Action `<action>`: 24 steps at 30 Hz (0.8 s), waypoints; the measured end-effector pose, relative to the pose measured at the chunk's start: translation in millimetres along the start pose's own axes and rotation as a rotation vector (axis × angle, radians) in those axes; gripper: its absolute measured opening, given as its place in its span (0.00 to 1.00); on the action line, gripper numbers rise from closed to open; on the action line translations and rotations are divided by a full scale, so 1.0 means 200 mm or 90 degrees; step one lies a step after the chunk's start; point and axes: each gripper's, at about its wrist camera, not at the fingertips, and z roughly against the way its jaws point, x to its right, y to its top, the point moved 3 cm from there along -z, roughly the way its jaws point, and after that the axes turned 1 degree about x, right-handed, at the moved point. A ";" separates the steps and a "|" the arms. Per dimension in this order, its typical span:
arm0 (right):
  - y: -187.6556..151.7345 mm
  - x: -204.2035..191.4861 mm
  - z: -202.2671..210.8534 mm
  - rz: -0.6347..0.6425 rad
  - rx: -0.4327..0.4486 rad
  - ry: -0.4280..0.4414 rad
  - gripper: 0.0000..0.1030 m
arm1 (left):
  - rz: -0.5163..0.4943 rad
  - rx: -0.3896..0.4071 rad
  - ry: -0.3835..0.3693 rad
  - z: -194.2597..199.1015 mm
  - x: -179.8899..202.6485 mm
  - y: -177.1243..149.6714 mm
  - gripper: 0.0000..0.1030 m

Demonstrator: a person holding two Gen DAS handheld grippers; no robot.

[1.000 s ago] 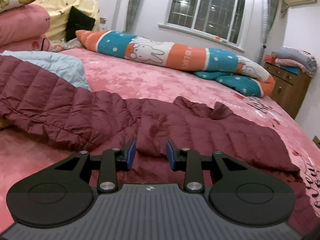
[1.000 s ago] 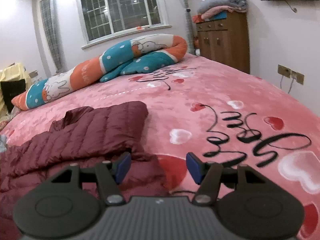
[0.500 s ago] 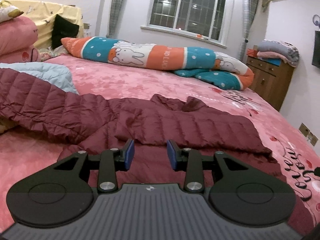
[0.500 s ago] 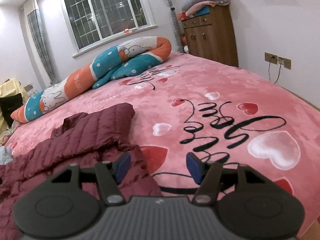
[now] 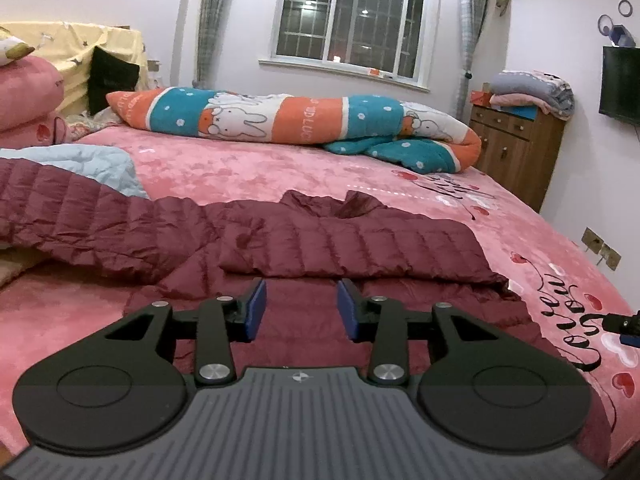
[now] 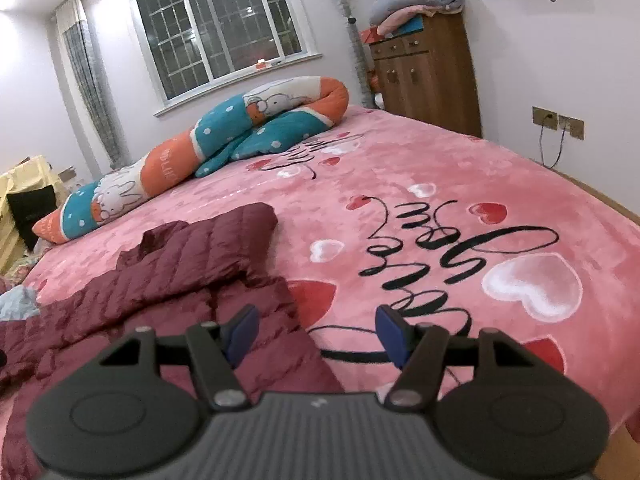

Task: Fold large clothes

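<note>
A maroon quilted down jacket (image 5: 344, 240) lies partly folded on the pink bed, one long part stretching off to the left. It also shows in the right wrist view (image 6: 168, 280), at the lower left. My left gripper (image 5: 301, 310) is open and empty, held just above the jacket's near edge. My right gripper (image 6: 316, 332) is open wide and empty, over the jacket's right edge and the bedspread. The right gripper's tip shows at the left wrist view's right edge (image 5: 624, 326).
The pink bedspread (image 6: 440, 184) has hearts and black lettering. A long orange and teal bunny bolster (image 5: 288, 120) lies at the far side. A light blue blanket (image 5: 80, 164) lies left. A wooden cabinet (image 6: 428, 76) stands beyond the bed.
Both grippers have drawn back and risen from the jacket, so more of the bed and room shows. Both stay open. The jacket has not moved.
</note>
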 end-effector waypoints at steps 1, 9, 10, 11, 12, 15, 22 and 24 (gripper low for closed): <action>0.00 -0.01 0.00 0.005 0.000 0.002 0.63 | 0.000 -0.001 0.006 0.00 -0.01 0.00 0.45; -0.03 -0.13 0.02 0.042 -0.004 0.029 0.63 | 0.014 0.012 0.049 0.06 -0.14 0.02 0.48; -0.04 -0.15 0.02 0.048 -0.006 0.033 0.63 | 0.015 0.014 0.055 0.07 -0.15 0.02 0.49; -0.05 -0.17 0.02 0.054 -0.009 0.037 0.63 | 0.017 0.016 0.063 0.08 -0.17 0.03 0.50; -0.06 -0.19 0.01 0.061 -0.012 0.040 0.63 | 0.017 0.017 0.071 0.08 -0.19 0.03 0.50; -0.08 -0.26 -0.01 0.084 -0.021 0.051 0.65 | 0.026 0.021 0.093 0.09 -0.25 0.04 0.52; -0.15 -0.42 -0.04 0.155 -0.023 0.088 0.71 | 0.058 0.027 0.156 0.09 -0.42 0.06 0.57; -0.17 -0.46 -0.05 0.174 -0.024 0.101 0.72 | 0.072 0.030 0.174 0.08 -0.45 0.07 0.62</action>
